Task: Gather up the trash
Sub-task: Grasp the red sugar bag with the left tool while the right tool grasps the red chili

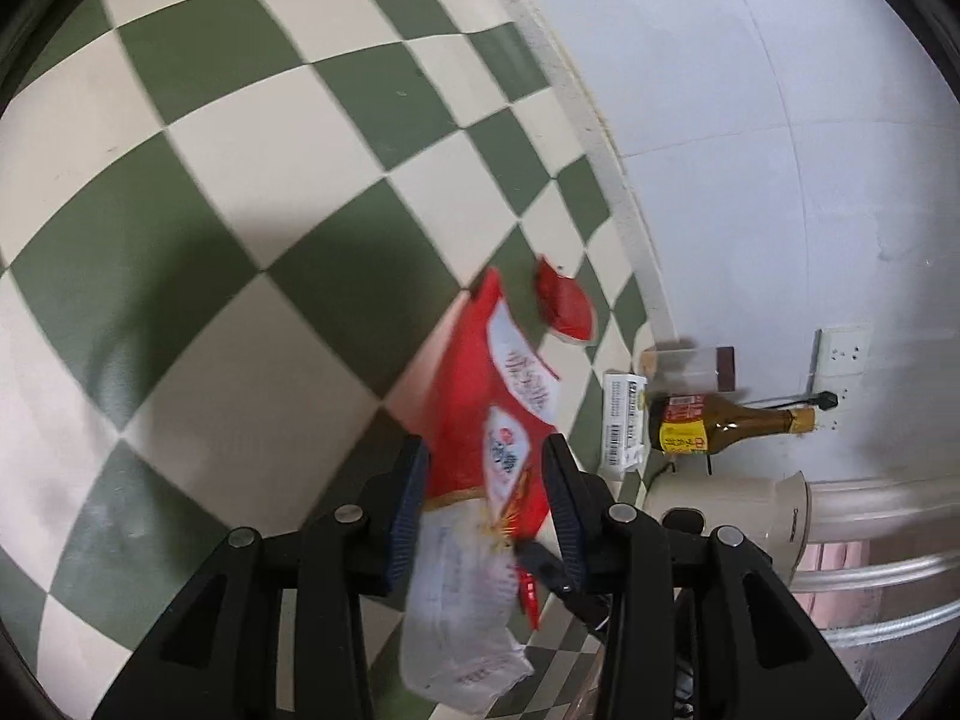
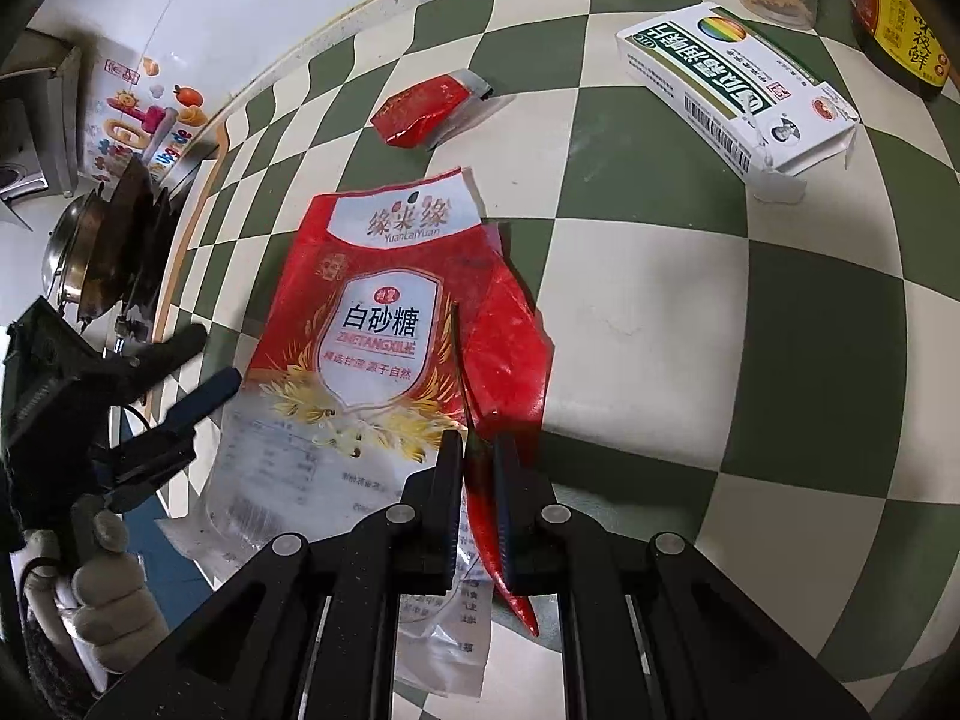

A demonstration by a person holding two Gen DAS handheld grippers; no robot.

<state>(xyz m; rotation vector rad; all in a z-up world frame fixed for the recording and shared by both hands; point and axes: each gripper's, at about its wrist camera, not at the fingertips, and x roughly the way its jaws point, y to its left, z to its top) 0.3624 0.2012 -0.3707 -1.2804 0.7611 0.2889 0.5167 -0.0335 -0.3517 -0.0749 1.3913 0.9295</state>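
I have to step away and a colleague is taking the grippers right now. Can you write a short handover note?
Right gripper: shut on the sugar bag, pinching its folded red edge.
Left gripper: open, fingers either side of the same bag, not clamped.
The bag looks empty and torn open on the checkered counter.
Still lying loose: a small red sachet and an opened white medicine box further back.
A sauce bottle and clear jar stand by the wall.
Nothing visibly binned; no bin in view.

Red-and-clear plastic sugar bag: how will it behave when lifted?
The red-and-clear plastic sugar bag is probably floppy: it lies flat and creased. Likely light, as it looks empty. The right claw pinches only a folded red edge, so the rest may droop.
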